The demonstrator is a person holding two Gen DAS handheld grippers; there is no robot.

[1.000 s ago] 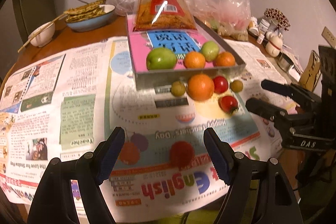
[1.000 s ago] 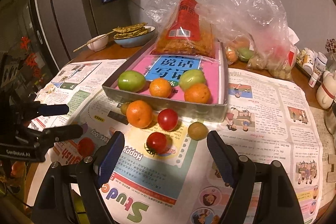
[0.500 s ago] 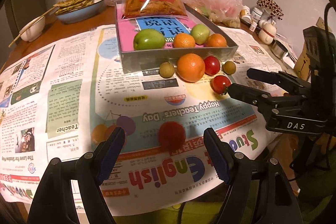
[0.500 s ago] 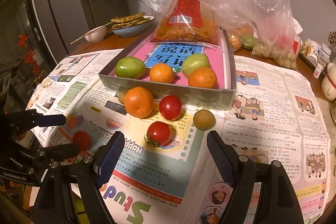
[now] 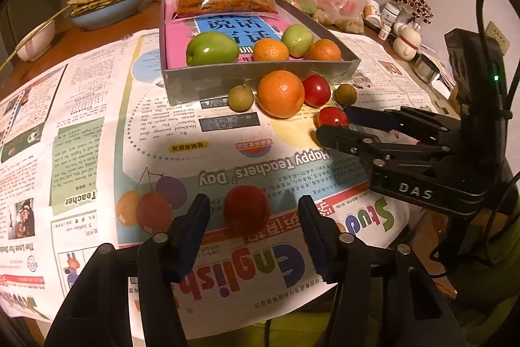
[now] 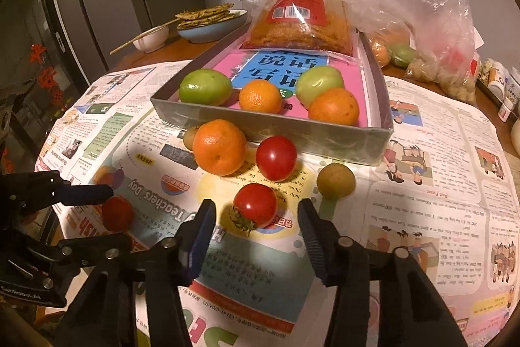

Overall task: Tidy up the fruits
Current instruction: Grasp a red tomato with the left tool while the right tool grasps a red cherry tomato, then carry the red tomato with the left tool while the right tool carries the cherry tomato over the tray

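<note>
Between the right gripper's (image 6: 256, 217) half-open jaws, which have just been closing, sits a stemmed tomato (image 6: 255, 206), ungripped, so it should lower, center, then squeeze gently.

Wooden table (image 6: 182, 49) (newspaper (image 6: 432, 152) atop)

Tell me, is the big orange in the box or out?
Out. The big orange sits on the newspaper just in front of the grey box.
</note>
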